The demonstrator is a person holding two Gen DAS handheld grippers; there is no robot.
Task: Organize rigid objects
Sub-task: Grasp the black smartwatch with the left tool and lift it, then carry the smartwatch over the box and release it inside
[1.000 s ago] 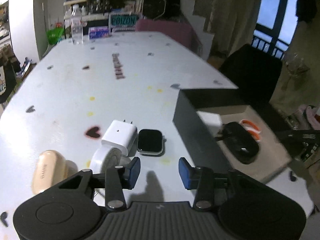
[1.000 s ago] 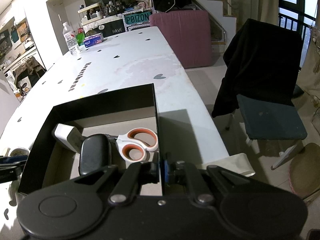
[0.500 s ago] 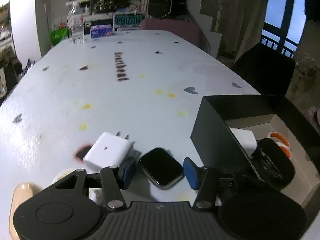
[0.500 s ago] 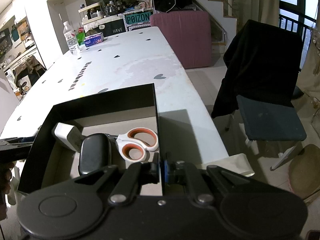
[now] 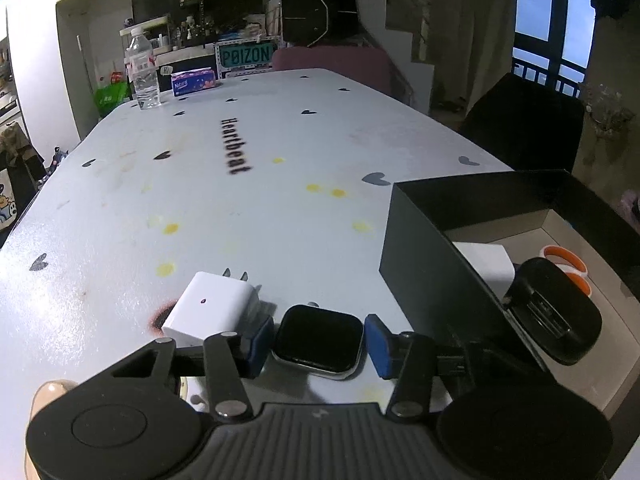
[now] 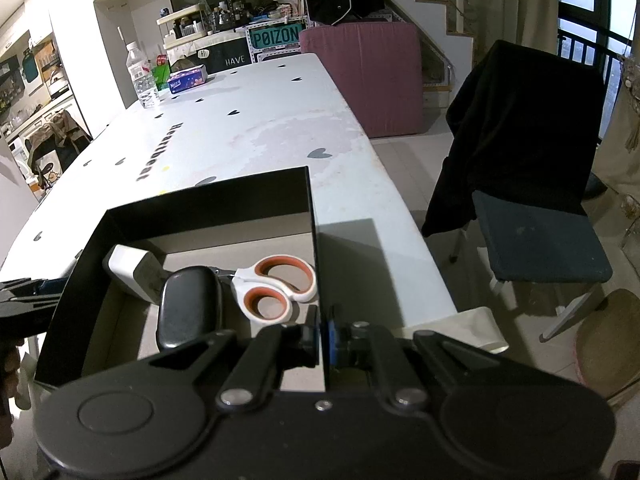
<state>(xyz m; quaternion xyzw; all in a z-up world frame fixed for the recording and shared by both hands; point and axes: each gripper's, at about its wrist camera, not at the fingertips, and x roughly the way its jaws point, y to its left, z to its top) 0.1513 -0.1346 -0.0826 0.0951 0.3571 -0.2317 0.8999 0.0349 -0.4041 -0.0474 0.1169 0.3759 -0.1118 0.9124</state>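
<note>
A black smartwatch face [image 5: 318, 340] lies on the white table between the blue pads of my open left gripper [image 5: 318, 346]. A white plug charger [image 5: 214, 308] lies just left of it. A black box [image 5: 424, 264] stands to the right and holds a white adapter [image 5: 486, 262], a black case [image 5: 554, 316] and orange-handled scissors [image 5: 566, 262]. In the right wrist view my right gripper [image 6: 324, 340] is shut on the box's near right wall [image 6: 318, 280]; the adapter [image 6: 134, 272], case [image 6: 188, 304] and scissors [image 6: 276, 288] lie inside.
A beige case [image 5: 48, 392] and a white round object [image 5: 184, 386] lie under my left gripper's body. A water bottle [image 5: 142, 74] and a tissue pack [image 5: 194, 82] stand at the table's far end. A black-draped chair [image 6: 524, 168] stands right of the table.
My left gripper has moved forward and lower, so the smartwatch now sits between its open pads. The right gripper and box have not moved.
</note>
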